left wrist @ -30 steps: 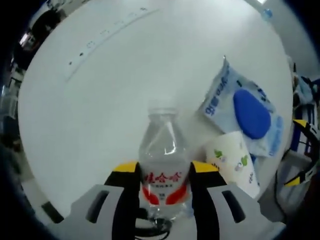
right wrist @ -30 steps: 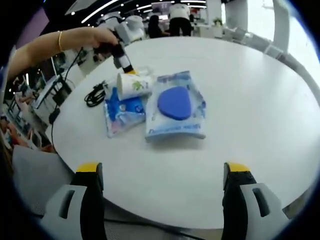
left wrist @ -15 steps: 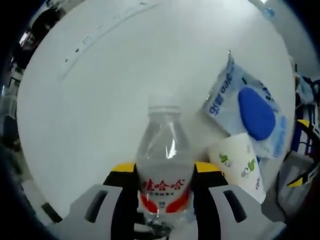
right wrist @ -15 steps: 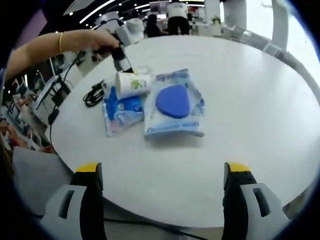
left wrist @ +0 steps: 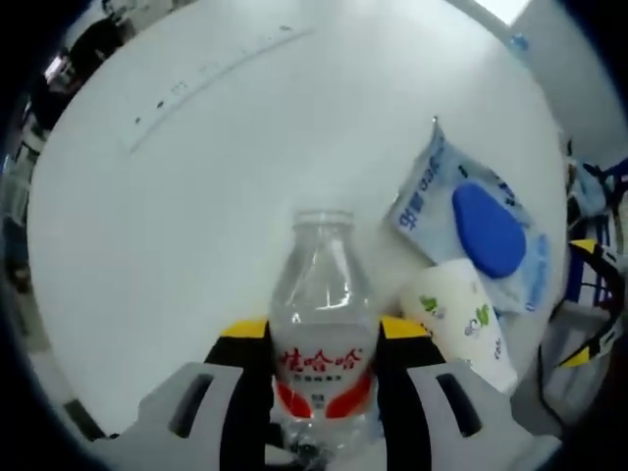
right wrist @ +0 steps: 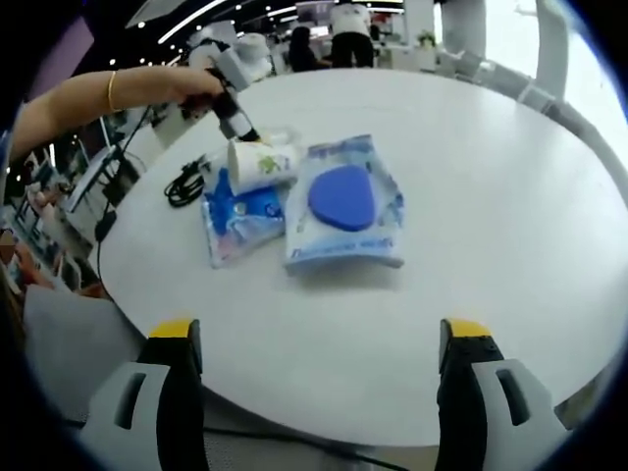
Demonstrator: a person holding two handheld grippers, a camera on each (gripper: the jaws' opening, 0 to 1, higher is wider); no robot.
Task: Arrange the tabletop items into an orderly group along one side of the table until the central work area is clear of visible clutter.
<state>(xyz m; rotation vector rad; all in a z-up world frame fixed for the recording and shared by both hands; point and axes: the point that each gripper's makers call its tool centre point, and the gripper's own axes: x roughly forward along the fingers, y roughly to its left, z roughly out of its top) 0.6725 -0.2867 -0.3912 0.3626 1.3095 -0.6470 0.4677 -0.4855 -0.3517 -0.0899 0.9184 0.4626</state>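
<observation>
My left gripper [left wrist: 324, 332] is shut on a clear water bottle [left wrist: 322, 294] with a red label, which stands upright between the yellow-tipped jaws. Right of it a white paper cup [left wrist: 456, 322] lies on its side against a blue-and-white pack [left wrist: 481, 224]. In the right gripper view a person's hand holds that left gripper [right wrist: 232, 98] at the far left of the round white table [right wrist: 491, 177], by the cup [right wrist: 260, 163]. The big pack [right wrist: 343, 201] and a smaller blue pack [right wrist: 240, 221] lie beside it. My right gripper [right wrist: 319, 339] hangs open over the near table edge, holding nothing.
A black coiled cable [right wrist: 186, 183] lies at the table's left edge near the cup. The right half of the table is bare. Chairs, desks and people stand in the room beyond the table's far side.
The left gripper and the bottle in it have shifted slightly, and the hand holding it has moved a little to the left. The right gripper has stayed still.
</observation>
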